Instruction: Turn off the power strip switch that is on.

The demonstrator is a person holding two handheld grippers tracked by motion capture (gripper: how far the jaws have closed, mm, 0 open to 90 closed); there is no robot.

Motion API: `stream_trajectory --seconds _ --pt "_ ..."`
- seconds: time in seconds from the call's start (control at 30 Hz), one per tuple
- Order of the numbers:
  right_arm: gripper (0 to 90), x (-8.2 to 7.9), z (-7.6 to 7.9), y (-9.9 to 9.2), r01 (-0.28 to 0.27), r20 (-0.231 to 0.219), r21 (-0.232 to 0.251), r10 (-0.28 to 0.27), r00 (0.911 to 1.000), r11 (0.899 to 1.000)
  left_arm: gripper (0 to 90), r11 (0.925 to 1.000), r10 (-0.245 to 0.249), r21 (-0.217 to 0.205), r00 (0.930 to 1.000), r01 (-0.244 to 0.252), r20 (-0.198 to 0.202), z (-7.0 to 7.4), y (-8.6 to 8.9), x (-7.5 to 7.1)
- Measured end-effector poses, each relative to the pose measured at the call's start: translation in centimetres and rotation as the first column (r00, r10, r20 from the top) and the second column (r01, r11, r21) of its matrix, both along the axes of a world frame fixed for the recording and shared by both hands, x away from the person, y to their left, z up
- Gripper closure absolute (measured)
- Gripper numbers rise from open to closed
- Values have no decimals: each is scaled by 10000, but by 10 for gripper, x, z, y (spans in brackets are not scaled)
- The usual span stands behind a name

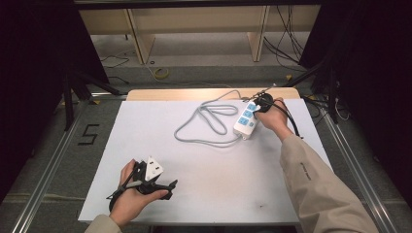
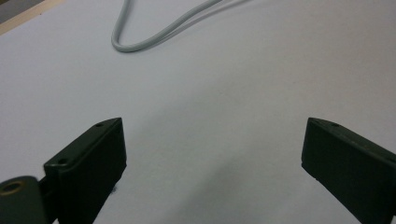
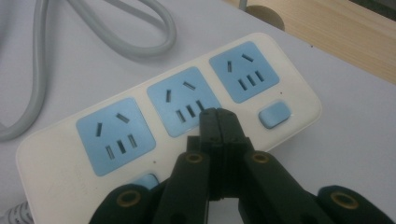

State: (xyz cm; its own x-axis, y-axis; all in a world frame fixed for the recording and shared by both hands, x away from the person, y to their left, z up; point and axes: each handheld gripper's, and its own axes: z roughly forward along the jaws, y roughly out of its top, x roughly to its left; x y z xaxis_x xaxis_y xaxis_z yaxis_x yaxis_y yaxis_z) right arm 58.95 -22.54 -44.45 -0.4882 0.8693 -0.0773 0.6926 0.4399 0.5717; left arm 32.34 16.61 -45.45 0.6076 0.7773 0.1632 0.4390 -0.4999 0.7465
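Note:
A white power strip (image 1: 246, 119) with three blue socket faces lies at the back right of the white table; its grey cable (image 1: 209, 116) loops away to the left. My right gripper (image 1: 260, 104) is shut, jaws pressed together with nothing between them, its tips over the strip's middle socket (image 3: 184, 100) and close to the strip's surface. My left gripper (image 1: 167, 187) rests near the front left of the table, jaws wide open over bare white surface. In the left gripper view its fingers (image 2: 93, 158) frame empty table, with a bend of the cable (image 2: 140, 42) farther off.
A blue switch button (image 3: 274, 115) sits beside the strip's end socket. A wooden strip (image 1: 209, 93) edges the far side of the white table (image 1: 194, 170). Beyond it, cables lie on the floor under wooden shelving (image 1: 194, 29).

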Motion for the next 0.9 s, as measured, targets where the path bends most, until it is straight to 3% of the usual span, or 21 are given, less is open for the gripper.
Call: stream_trajectory --seconds 0.9 --pt "900 1 1 3 50 -144 -197 -53 9999 9998 61 10000 -31 26 10000 31 -38 0 0 0"
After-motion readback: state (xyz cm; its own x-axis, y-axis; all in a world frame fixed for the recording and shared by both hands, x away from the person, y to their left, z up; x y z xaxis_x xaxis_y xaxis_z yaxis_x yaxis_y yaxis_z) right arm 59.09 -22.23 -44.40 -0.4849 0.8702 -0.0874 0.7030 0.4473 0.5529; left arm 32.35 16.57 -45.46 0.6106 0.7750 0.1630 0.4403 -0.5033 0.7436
